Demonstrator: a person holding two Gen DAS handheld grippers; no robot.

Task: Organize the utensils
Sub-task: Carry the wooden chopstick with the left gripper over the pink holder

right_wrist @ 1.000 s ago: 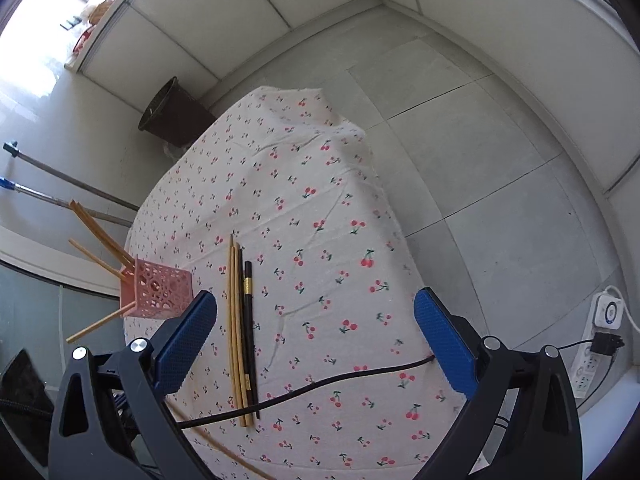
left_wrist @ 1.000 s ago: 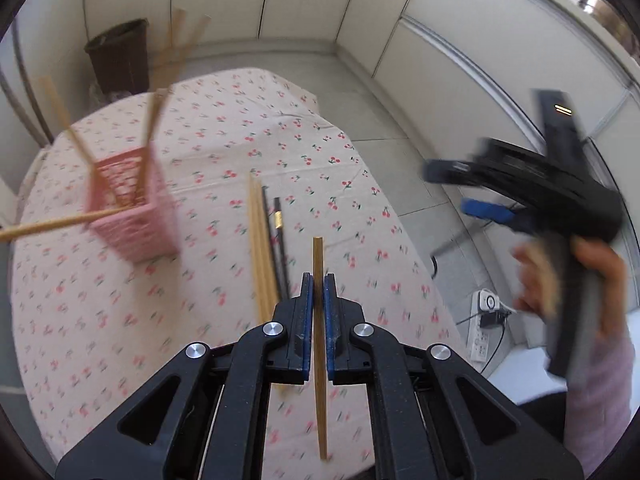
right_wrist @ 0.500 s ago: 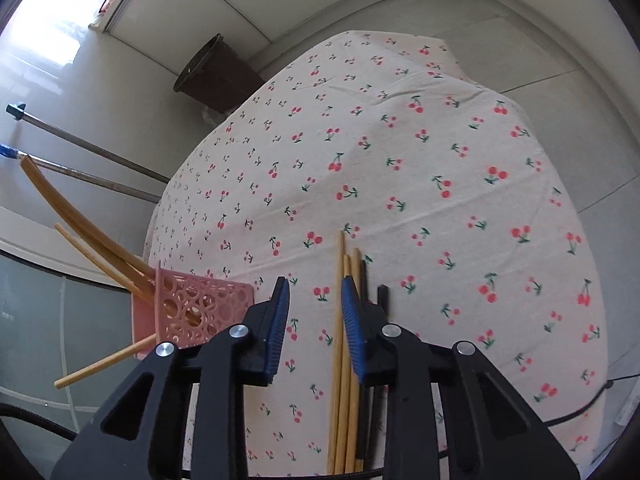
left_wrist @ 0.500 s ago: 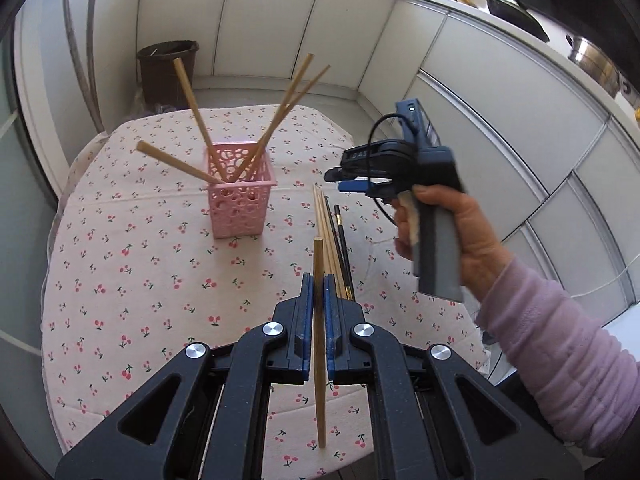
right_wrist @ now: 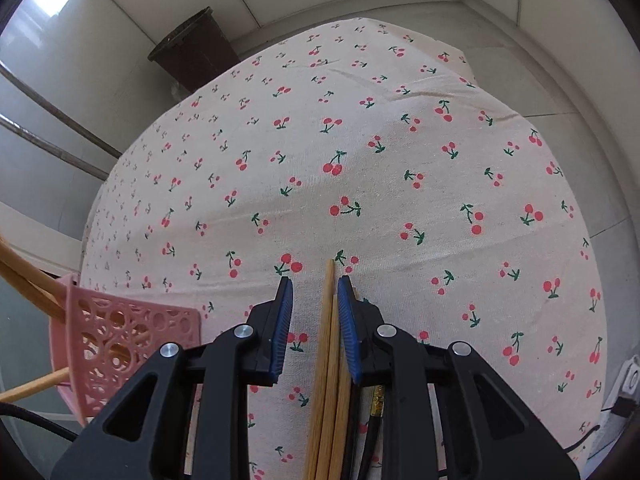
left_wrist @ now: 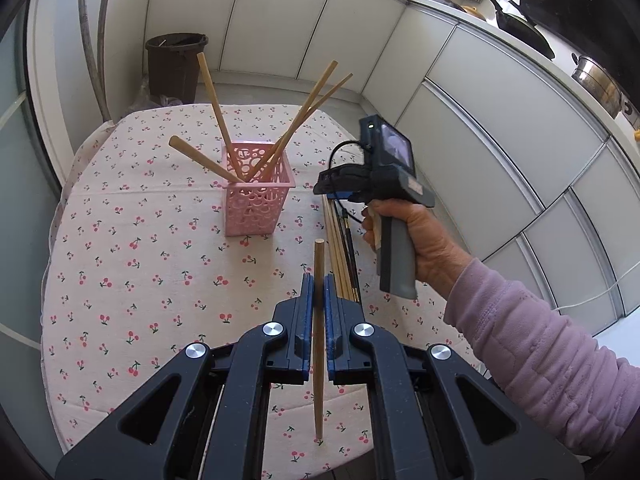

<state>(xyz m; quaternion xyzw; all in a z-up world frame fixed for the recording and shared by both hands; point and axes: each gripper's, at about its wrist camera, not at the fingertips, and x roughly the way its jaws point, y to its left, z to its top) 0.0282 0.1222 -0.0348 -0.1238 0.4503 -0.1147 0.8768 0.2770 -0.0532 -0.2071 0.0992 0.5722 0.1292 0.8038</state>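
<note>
My left gripper [left_wrist: 319, 280] is shut on a wooden chopstick [left_wrist: 319, 256] that runs up and down between its blue pads, above the cherry-print tablecloth [left_wrist: 160, 280]. A pink lattice basket [left_wrist: 256, 208] ahead holds several wooden chopsticks [left_wrist: 212, 100] leaning outward. My right gripper [right_wrist: 313, 286] is low over a bundle of wooden chopsticks [right_wrist: 329, 340] lying on the cloth. Its jaws stand a narrow gap apart around the bundle's far ends. The sticks lie against the right pad, and the left pad is clear of them. A dark chopstick [right_wrist: 376, 400] lies just outside the right finger.
The basket [right_wrist: 120, 336] stands left of my right gripper. A dark bin [left_wrist: 176, 64] sits on the floor beyond the round table's far edge. White cabinets curve along the right under a counter with a pan [left_wrist: 516, 20]. A power strip [right_wrist: 630, 376] lies on the floor.
My right gripper came down from high above the table to the lying chopsticks, and its jaws narrowed from wide apart. My left gripper swung to face the basket, still holding its chopstick.
</note>
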